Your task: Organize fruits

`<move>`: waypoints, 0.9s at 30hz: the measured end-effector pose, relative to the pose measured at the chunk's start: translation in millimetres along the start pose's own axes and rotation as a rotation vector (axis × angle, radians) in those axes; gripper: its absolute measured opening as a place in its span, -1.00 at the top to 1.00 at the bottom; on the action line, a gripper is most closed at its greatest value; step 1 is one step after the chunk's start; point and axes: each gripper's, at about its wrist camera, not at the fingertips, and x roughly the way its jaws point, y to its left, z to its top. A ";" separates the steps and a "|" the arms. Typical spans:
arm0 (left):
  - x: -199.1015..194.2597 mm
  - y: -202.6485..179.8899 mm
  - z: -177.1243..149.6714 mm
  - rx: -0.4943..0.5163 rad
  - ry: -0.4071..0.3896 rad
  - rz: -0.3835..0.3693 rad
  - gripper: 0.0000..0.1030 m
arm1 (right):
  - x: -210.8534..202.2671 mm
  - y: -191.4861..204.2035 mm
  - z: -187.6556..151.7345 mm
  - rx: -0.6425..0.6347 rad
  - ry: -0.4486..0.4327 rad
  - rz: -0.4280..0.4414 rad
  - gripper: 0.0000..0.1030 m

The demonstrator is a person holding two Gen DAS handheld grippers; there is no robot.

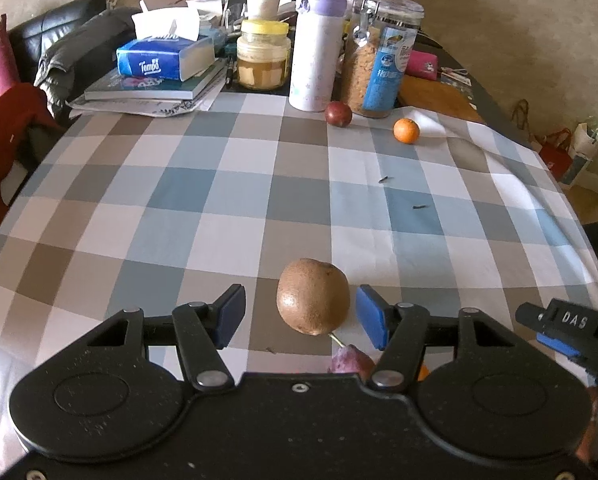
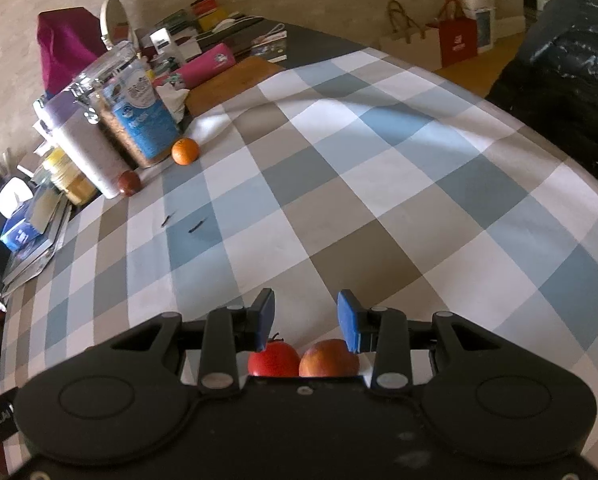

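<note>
A brown kiwi [image 1: 313, 296] lies on the checked tablecloth [image 1: 203, 216] between the fingers of my left gripper [image 1: 301, 300]. That gripper is open, with a gap on each side of the kiwi. Just behind the kiwi, half hidden by the gripper body, are a purple stemmed fruit [image 1: 349, 360] and a sliver of an orange one [image 1: 423, 372]. My right gripper [image 2: 307, 318] is open and holds nothing. Under it sit a red tomato [image 2: 273, 360] and an orange fruit [image 2: 329, 358]. A dark red fruit [image 1: 338, 113] and a small orange [image 1: 406, 131] rest far off by the jars.
The far end of the table is crowded: a tissue box [image 1: 163, 56] on books, a yellow-lidded jar [image 1: 264, 56], a white and purple flask [image 1: 317, 48] and a glass cereal jar [image 1: 379, 56]. Two small dark bits [image 1: 419, 207] lie mid-cloth. A dark jacket [image 2: 571, 80] hangs at the right.
</note>
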 end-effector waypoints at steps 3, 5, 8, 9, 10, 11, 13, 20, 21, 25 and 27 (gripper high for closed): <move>5.6 1.9 -3.5 -0.013 0.004 -0.010 -0.26 | 5.7 0.6 -5.0 -0.014 -0.007 -0.014 0.25; 11.4 2.4 -5.4 -0.019 0.014 -0.007 -0.26 | 8.4 -0.3 -8.3 -0.022 -0.006 -0.016 0.25; 17.0 1.9 -6.0 -0.030 0.014 -0.001 -0.26 | 12.2 -0.7 -11.8 -0.035 0.011 -0.016 0.26; 18.9 1.4 -5.9 -0.034 0.013 -0.003 -0.26 | 13.0 -0.3 -12.5 -0.044 0.017 -0.012 0.26; 20.1 0.8 -6.1 -0.034 0.012 -0.008 -0.26 | 13.1 -0.3 -12.9 -0.050 0.016 -0.010 0.26; 21.4 0.2 -6.7 -0.032 0.011 -0.014 -0.26 | 12.8 -0.6 -13.2 -0.050 0.014 -0.014 0.26; 24.1 -2.7 -8.3 -0.021 0.005 -0.025 -0.26 | 12.4 -2.7 -13.6 -0.041 0.010 -0.018 0.26; 26.4 -13.3 -12.7 0.029 -0.032 -0.022 -0.26 | 14.7 -10.9 -13.2 -0.009 0.021 -0.026 0.26; 26.9 -13.5 -13.1 0.027 -0.033 -0.021 -0.26 | 14.3 -11.5 -13.2 -0.006 0.019 -0.027 0.27; 27.8 -10.4 -13.1 0.005 -0.038 -0.004 -0.26 | 13.3 -14.1 -12.2 0.005 0.020 -0.014 0.27; 26.9 -7.4 -12.5 -0.012 -0.044 -0.001 -0.26 | 14.9 -15.8 -11.3 0.013 0.036 0.002 0.27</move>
